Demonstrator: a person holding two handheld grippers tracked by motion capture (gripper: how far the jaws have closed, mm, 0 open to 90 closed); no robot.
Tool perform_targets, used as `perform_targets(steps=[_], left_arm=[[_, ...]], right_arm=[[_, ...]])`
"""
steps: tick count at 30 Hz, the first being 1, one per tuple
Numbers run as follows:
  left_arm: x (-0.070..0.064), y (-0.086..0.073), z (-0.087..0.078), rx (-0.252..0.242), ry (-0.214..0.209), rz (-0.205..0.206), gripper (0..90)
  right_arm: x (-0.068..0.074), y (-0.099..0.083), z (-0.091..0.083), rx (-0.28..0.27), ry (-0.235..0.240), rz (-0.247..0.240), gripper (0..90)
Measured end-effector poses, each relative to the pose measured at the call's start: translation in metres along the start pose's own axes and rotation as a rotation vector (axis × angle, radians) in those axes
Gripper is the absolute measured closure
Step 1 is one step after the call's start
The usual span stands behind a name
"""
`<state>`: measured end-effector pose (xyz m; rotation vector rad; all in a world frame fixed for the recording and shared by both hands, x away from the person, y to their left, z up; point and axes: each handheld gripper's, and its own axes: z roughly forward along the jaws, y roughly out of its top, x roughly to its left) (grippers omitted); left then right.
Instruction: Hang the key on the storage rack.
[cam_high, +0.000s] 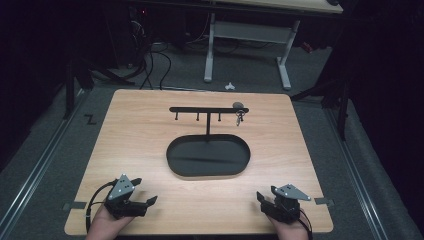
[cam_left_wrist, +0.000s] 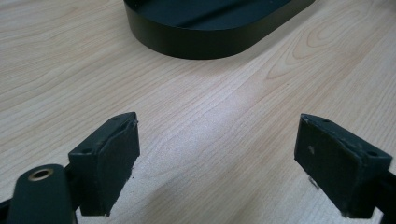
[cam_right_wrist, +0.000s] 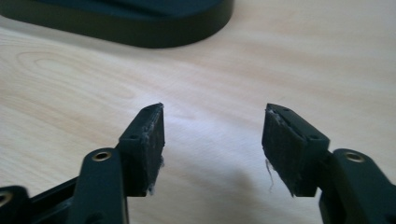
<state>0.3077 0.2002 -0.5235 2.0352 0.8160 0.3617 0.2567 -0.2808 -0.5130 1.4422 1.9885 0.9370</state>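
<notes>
A black oval tray (cam_high: 176, 165) forms the base of a stand in the middle of the wooden table (cam_high: 135, 125). A thin post rises from it to a black crossbar (cam_high: 200, 109) with small hooks. A set of keys (cam_high: 239, 116) hangs from the hook at the bar's right end. My left gripper (cam_high: 145, 192) rests near the table's front left, open, nothing between its jaws. My right gripper (cam_high: 265, 196) rests at the front right, also open and empty. In the left gripper view the tray's rim (cam_left_wrist: 196, 44) lies ahead of the left gripper (cam_left_wrist: 217, 158). The right gripper (cam_right_wrist: 212, 140) faces the tray's rim (cam_right_wrist: 154, 32).
The table's front edge runs just under both hands. Beyond the far edge stand a white desk frame (cam_high: 247, 45) and cables on the grey floor. Dark stands flank the table on both sides. Bare wood surrounds the tray.
</notes>
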Motion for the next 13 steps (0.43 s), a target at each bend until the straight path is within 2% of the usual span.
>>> perform_targets(steps=[1,2,3,6,8,9,13], left_arm=[[-0.0006,0.0000,0.0004,0.002,0.003,0.002,14.5],[-0.0013,0.0000,0.0011,0.006,0.008,0.004,14.4],[-0.0016,-0.0001,0.0022,0.013,0.015,0.005,14.4],[-0.0015,-0.0001,0.0026,0.012,0.027,0.000,14.2],[-0.0012,-0.0006,0.0018,0.007,0.032,-0.004,14.1],[-0.0007,-0.0012,0.0009,0.007,0.039,-0.002,13.9],[0.0031,-0.0048,-0.0052,-0.006,0.046,-0.018,13.8]], right_arm=[[0.0000,0.0000,0.0000,0.000,0.000,0.000,39.3],[-0.0029,-0.0015,-0.0029,-0.033,-0.034,-0.030,37.2],[-0.0043,-0.0022,-0.0023,-0.035,-0.037,-0.025,35.4],[-0.0056,-0.0040,0.0019,-0.030,-0.030,0.005,31.9],[-0.0048,-0.0038,0.0024,-0.031,-0.029,-0.001,31.5],[-0.0018,-0.0029,0.0034,-0.035,-0.030,-0.023,31.4],[0.0010,0.0009,0.0063,-0.040,-0.027,-0.027,31.4]])
